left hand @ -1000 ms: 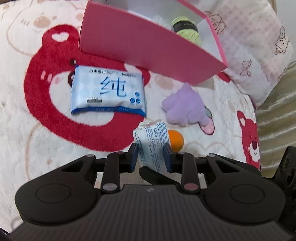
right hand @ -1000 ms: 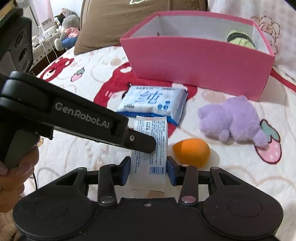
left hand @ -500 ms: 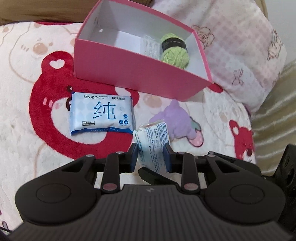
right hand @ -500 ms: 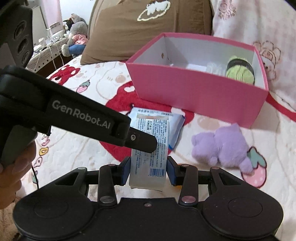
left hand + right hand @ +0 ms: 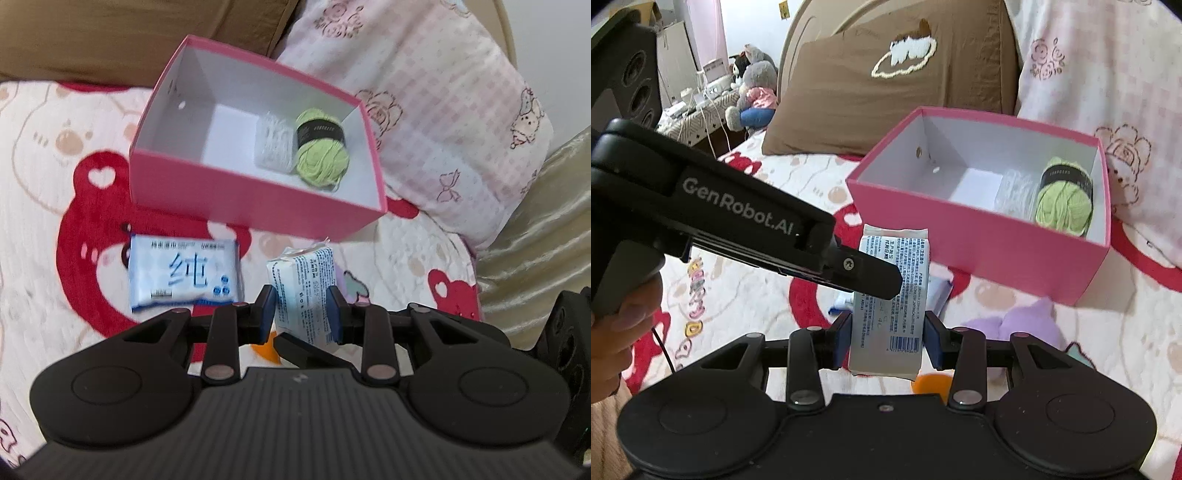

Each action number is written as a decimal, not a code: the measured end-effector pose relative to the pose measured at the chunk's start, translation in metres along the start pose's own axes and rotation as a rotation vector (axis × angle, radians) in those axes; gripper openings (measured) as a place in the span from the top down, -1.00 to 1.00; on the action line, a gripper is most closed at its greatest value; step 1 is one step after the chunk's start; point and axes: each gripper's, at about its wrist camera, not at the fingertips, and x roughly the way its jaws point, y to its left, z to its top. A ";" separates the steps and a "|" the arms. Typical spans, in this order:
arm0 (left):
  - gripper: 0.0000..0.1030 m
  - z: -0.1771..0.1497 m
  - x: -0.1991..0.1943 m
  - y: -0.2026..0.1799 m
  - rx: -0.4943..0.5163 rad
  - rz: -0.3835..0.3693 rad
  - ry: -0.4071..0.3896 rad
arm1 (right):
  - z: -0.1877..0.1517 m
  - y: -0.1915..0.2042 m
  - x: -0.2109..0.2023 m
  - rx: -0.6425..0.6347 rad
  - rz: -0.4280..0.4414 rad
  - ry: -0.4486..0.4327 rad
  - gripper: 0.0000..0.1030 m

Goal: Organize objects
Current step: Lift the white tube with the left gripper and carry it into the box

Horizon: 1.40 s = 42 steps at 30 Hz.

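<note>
Both grippers are shut on one white tissue pack (image 5: 303,291) with blue print, held in the air above the bed. My left gripper (image 5: 301,314) grips it across its sides. My right gripper (image 5: 888,339) grips the same pack (image 5: 890,306) near its barcode end. The left gripper's finger (image 5: 864,273) crosses in front of the pack in the right wrist view. Ahead stands an open pink box (image 5: 236,192) holding a green yarn ball (image 5: 321,147) and a white bundle (image 5: 273,144); the box also shows in the right wrist view (image 5: 979,240).
A blue wet-wipe pack (image 5: 184,275) lies on the red bear blanket (image 5: 74,229) left of my grippers. A purple plush toy (image 5: 1023,321) and an orange egg-shaped thing (image 5: 929,382) lie below. A brown pillow (image 5: 886,85) and a pink pillow (image 5: 443,110) stand behind the box.
Both grippers have risen together with the tissue pack and moved toward the pink box. The inside of the box now shows more fully.
</note>
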 end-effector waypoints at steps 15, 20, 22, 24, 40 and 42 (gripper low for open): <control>0.45 0.055 -0.017 -0.010 0.030 -0.007 -0.103 | 0.069 -0.017 -0.011 0.032 0.032 -0.023 0.11; 0.45 0.059 -0.010 0.001 0.015 -0.007 -0.102 | 0.081 -0.019 -0.004 0.017 0.043 -0.011 0.11; 0.45 0.064 -0.007 0.005 0.002 -0.014 -0.107 | 0.085 -0.021 0.001 0.013 0.043 -0.005 0.11; 0.45 0.070 -0.006 0.008 -0.004 -0.017 -0.113 | 0.089 -0.023 0.006 0.016 0.045 -0.002 0.11; 0.45 0.133 0.037 0.024 -0.042 0.031 -0.139 | 0.135 -0.051 0.059 0.077 0.056 -0.011 0.12; 0.45 0.144 0.051 0.023 -0.045 0.043 -0.124 | 0.140 -0.061 0.069 0.102 0.053 -0.006 0.12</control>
